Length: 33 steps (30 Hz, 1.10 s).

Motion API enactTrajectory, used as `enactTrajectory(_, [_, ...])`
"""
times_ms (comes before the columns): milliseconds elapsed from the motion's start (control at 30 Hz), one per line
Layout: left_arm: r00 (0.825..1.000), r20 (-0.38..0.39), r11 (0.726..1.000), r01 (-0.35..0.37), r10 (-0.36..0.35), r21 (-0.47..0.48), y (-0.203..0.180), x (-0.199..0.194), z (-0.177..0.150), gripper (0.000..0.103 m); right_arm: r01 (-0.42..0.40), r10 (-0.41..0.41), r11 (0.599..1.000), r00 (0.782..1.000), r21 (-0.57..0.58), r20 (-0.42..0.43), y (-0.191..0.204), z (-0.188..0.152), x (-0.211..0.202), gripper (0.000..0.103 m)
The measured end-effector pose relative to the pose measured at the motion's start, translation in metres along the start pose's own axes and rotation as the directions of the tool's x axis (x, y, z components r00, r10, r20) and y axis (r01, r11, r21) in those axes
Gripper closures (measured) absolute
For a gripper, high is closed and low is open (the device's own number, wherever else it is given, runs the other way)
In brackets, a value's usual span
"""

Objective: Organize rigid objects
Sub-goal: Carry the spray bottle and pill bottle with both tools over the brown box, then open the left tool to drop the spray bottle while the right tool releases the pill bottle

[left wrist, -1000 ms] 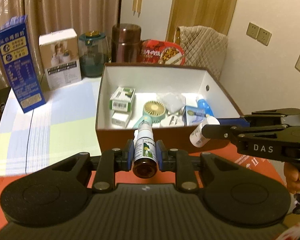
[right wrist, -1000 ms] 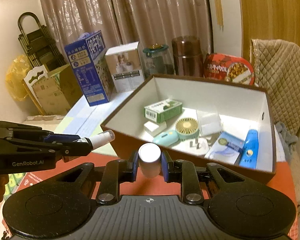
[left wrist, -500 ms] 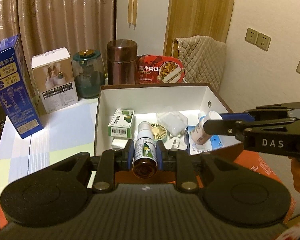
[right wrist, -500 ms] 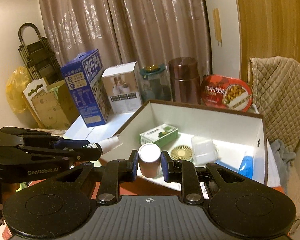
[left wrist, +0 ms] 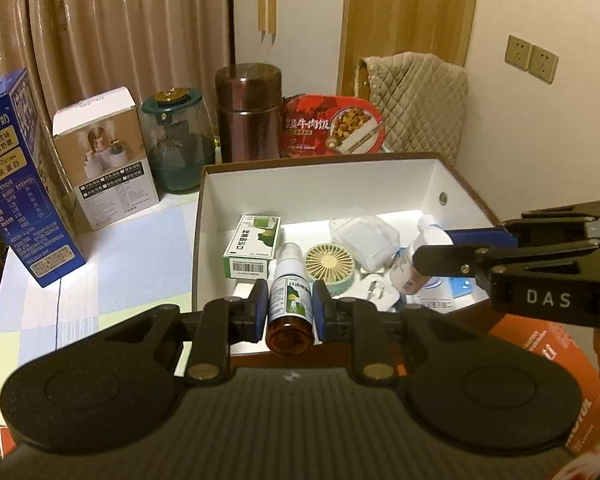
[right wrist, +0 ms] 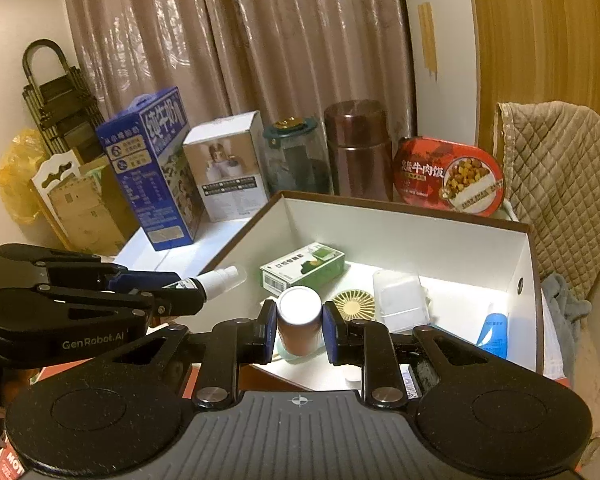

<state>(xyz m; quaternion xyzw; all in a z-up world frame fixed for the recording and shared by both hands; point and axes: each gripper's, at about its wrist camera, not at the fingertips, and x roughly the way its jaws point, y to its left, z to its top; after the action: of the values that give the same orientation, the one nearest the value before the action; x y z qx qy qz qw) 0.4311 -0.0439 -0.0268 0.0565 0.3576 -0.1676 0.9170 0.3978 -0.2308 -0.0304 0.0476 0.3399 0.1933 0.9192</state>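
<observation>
Amber spray bottle (left wrist: 290, 304) pinched in the left tool (left wrist: 290, 307) and white-capped bottle (right wrist: 299, 320) pinched in the right tool (right wrist: 299, 332) hover over the box (left wrist: 320, 184)'s near edge; lowering and releasing inside seems next.

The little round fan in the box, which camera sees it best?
The left wrist view: the fan lies in full sight inside the box, its whole ribbed face showing. In the right wrist view the fan is half hidden behind the right claw and its bottle.
</observation>
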Motion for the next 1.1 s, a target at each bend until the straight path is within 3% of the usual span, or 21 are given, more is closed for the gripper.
enactTrajectory(533, [0.993,-0.117,1.000,-0.021,0.022,0.009,0.014,0.053,-0.007,0.084,0.022,-0.020,0.999,0.995,0.023,-0.095,-0.014,-0.009,0.042,0.082])
enactTrajectory(1100, [0.983,-0.180,1.000,-0.016,0.021,0.027,0.019,0.087,-0.006,0.084,0.045,-0.039,0.998,0.989,0.040,-0.141,-0.024,-0.010,0.066,0.082])
